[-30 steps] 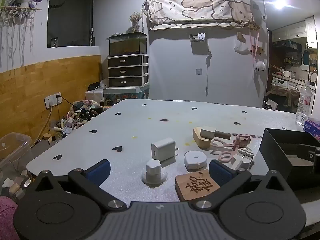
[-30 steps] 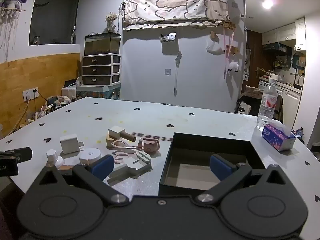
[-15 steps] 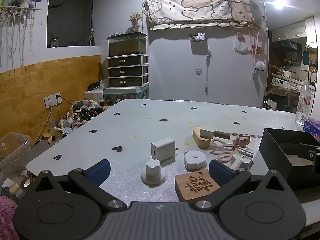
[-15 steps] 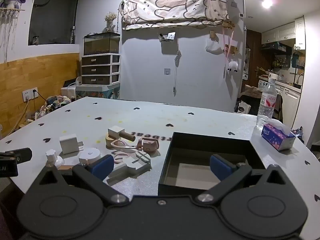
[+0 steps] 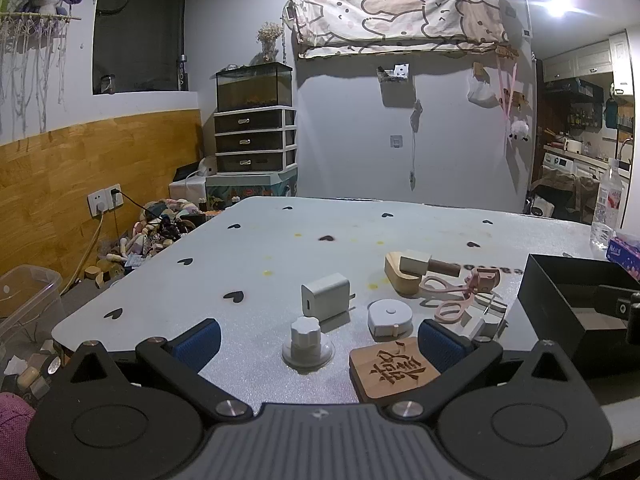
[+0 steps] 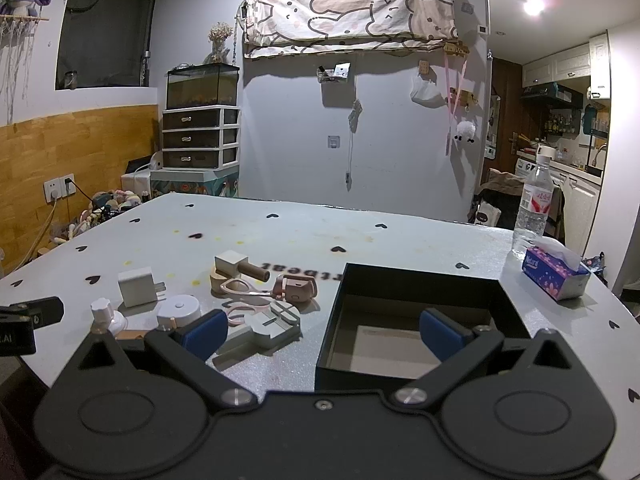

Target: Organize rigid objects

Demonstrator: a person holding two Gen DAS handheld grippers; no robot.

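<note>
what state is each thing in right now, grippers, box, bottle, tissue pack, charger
left gripper: open, holding nothing
right gripper: open, holding nothing
black box: lidless, nothing visible inside
water bottle: upright, capped
tissue pack: opened, tissue sticking out
white charger: unplugged, prongs out

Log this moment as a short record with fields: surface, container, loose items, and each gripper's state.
surface: grey table with black heart marks
container: black box, open top, nothing seen inside
loose items: white charger, white knob, round tape measure, carved wooden tile, pink eyelash curler, all outside the box
left gripper: open, holding nothing
right gripper: open, holding nothing
</note>
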